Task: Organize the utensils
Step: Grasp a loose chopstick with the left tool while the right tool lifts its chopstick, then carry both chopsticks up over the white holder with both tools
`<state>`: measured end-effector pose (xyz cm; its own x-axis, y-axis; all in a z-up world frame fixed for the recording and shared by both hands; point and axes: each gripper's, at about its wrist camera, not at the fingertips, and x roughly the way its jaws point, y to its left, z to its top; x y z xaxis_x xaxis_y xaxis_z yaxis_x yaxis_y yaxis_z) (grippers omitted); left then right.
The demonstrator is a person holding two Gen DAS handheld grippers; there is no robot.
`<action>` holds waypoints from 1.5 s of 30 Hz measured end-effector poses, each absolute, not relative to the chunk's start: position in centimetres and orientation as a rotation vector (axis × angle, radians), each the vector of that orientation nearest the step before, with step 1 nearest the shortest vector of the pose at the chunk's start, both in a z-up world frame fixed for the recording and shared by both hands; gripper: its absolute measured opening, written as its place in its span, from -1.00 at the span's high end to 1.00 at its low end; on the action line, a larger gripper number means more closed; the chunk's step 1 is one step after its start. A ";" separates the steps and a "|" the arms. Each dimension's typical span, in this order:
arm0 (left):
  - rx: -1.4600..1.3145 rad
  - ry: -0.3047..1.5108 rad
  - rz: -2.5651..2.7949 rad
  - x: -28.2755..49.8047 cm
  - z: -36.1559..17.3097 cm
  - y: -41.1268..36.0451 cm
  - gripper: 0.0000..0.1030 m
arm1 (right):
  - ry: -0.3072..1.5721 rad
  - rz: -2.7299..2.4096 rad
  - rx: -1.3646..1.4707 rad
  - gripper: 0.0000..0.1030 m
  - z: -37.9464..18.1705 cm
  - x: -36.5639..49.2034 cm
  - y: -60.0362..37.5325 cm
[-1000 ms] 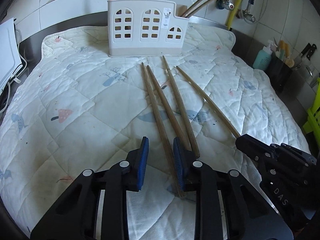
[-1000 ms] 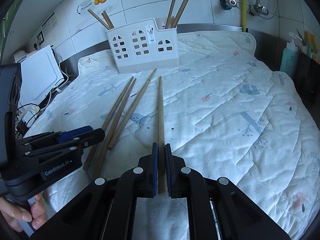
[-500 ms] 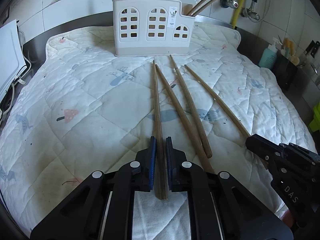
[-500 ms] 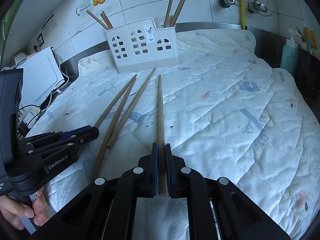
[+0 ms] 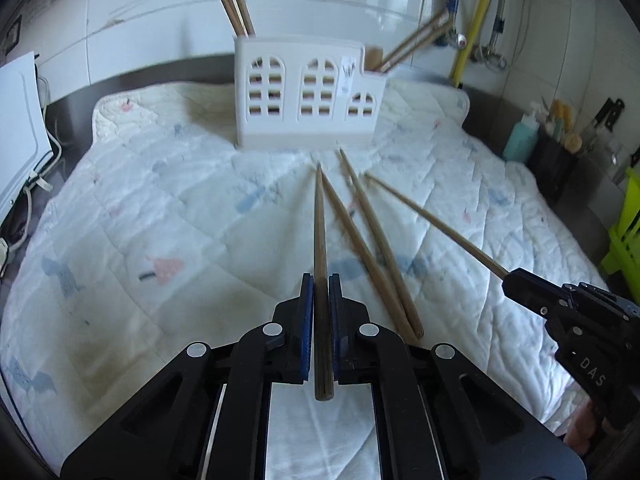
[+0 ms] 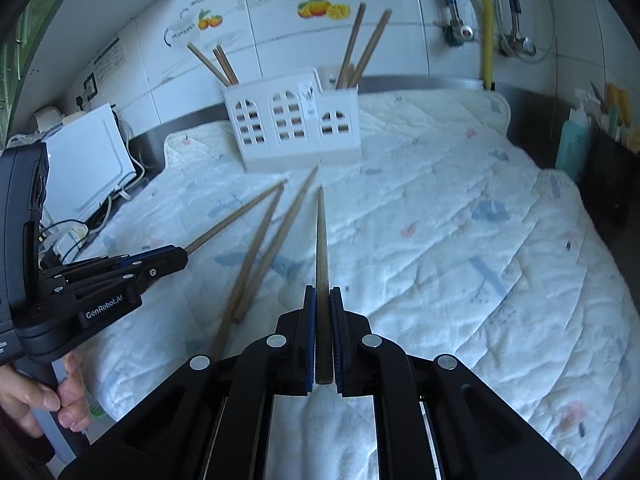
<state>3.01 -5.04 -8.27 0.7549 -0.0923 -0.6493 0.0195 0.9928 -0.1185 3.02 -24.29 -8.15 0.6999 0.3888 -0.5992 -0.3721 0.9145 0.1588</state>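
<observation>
My left gripper [image 5: 320,280] is shut on a wooden chopstick [image 5: 319,224] that points toward the white utensil holder [image 5: 306,96]. My right gripper [image 6: 322,292] is shut on another chopstick [image 6: 321,232], also aimed at the holder [image 6: 294,120]. Both held chopsticks are lifted off the quilt. Two loose chopsticks [image 5: 372,248] lie on the quilted mat between the grippers; they also show in the right wrist view [image 6: 264,248]. The right gripper shows at the right of the left wrist view [image 5: 508,280]; the left gripper shows at the left of the right wrist view [image 6: 180,258]. Several chopsticks stand in the holder's end compartments.
A white quilted mat [image 5: 160,208] covers the counter. A white appliance with cables [image 6: 86,164] stands at the left. A teal bottle [image 5: 520,136] and a dark rack with knives [image 5: 560,160] stand at the right. A tiled wall with pipes is behind the holder.
My left gripper closed on the leftmost chopstick and raised it. Both grippers have lifted their chopsticks and tilted up toward the holder.
</observation>
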 end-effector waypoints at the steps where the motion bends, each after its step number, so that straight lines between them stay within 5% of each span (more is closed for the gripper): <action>1: -0.109 0.690 -0.066 2.9 -7.7 -4.7 0.90 | 0.657 0.423 0.023 0.87 -7.5 3.0 -24.3; 29: -0.151 0.507 -0.201 8.0 1.1 0.9 0.91 | 0.468 0.512 -0.109 0.87 15.4 15.2 -23.2; 42: -0.109 0.436 -0.239 9.5 5.6 1.0 0.91 | 0.686 0.516 -0.167 0.85 12.3 23.5 -19.1; 45: -0.102 0.410 -0.239 10.0 6.9 0.9 0.91 | 0.649 0.492 -0.145 0.54 12.1 23.7 -19.3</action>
<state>9.97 0.89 6.91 0.8898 -0.2498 -0.3818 0.2091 0.9670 -0.1455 23.69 -19.35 12.08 0.6865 0.3935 -0.6114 -0.4824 0.8757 0.0219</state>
